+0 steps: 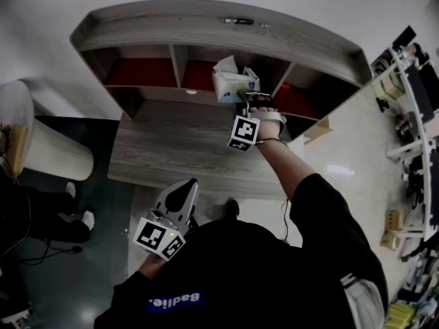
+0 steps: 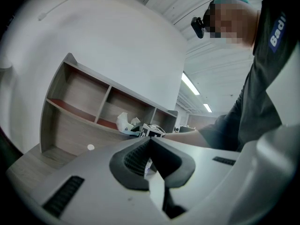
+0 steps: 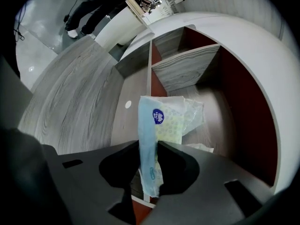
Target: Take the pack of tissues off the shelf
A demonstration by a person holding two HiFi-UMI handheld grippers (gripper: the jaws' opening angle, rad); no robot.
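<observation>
1. At the mouth of the middle compartment of the shelf [image 1: 206, 27], the pack of tissues [image 1: 233, 81] is seen, above the back of the worktop [image 1: 171, 149].
2. The right tongs [image 3: 147, 149] are clamped on the pack's thin blue edge; the rest of the pack projects beyond the tips toward the compartment.
3. Whether the pack is resting on the shelf board cannot be told.
4. The left tongs [image 2: 150, 140] are held together with nothing between them, well apart from the pack, by the worktop's front edge.
</observation>
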